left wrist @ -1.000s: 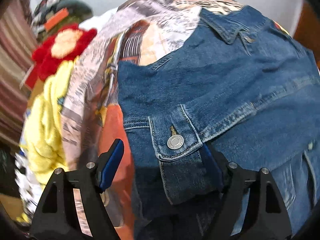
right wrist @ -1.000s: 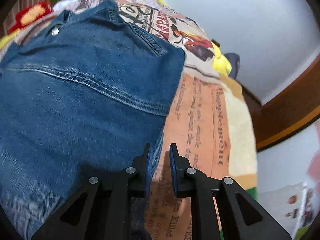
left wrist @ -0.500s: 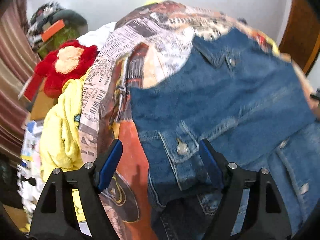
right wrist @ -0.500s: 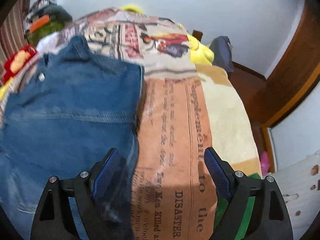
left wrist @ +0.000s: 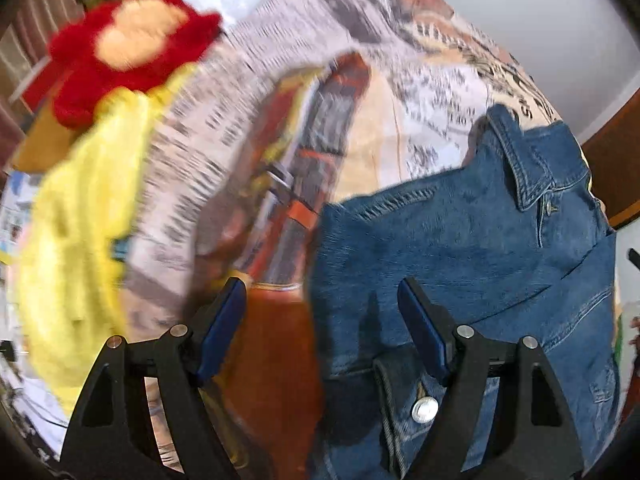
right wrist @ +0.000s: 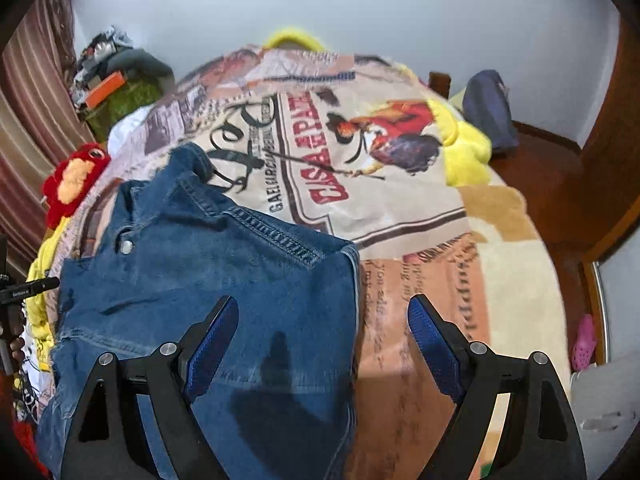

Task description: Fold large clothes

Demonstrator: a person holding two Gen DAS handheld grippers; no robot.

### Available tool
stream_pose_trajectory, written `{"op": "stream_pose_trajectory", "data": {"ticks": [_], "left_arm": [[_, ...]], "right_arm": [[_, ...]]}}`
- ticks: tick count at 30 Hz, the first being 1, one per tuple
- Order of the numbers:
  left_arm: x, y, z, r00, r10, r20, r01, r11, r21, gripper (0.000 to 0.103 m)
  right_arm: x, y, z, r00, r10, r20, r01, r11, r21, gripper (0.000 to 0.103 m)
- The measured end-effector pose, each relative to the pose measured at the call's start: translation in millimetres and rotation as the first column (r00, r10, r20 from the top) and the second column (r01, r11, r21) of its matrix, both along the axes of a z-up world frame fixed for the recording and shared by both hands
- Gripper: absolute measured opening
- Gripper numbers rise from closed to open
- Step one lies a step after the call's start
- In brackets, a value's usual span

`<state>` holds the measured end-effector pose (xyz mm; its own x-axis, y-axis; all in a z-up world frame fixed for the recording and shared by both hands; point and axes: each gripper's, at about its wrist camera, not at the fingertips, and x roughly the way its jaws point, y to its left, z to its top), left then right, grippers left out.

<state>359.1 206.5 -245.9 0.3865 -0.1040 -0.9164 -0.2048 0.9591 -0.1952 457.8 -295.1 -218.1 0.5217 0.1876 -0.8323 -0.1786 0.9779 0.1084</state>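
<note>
Bedspread (left wrist: pixel 248 152) print blurred, perhaps newsprint

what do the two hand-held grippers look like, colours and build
Both match: the left hand-held gripper and the right hand-held gripper have matte black angular fingers with triangular cut-outs, round silver pivot screws, and flat blue pads on the inner faces. No cables or markings show.

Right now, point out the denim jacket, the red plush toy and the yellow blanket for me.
denim jacket (right wrist: pixel 224 264): right wrist view, on the flat blue back panel.
red plush toy (left wrist: pixel 84 76): left wrist view, on its red fur beside the orange patch.
yellow blanket (left wrist: pixel 76 248): left wrist view, on the fluffy bunched middle.
</note>
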Motion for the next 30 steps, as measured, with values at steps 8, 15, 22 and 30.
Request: {"op": "stream_pose_trajectory", "data": {"ticks": [8,15,22,30], "left_arm": [[21,-13,-22,0.999,-0.017,0.035,0.014,0.996,0.084,0.046],[29,-33,-16,0.995,-0.052,0.088,0.035,0.982,0.183,0.015],[30,-68,12,0.974,-0.155,0.163,0.081,0.919,0.385,0.012],[40,-61,65,0.951,-0.141,0.277,0.025,0.923,0.385,0.012]], "right_arm": [[48,-8,-52,0.987,-0.058,-0.151,0.077,0.990,0.120,0.077],[53,-1,-59,0.987,-0.099,-0.130,0.120,0.979,0.167,0.039],[49,24,-41,0.999,-0.054,-0.008,0.054,0.998,-0.040,0.012],[60,26,0,0.995,-0.033,0.089,0.039,0.997,-0.062,0.011]]}}
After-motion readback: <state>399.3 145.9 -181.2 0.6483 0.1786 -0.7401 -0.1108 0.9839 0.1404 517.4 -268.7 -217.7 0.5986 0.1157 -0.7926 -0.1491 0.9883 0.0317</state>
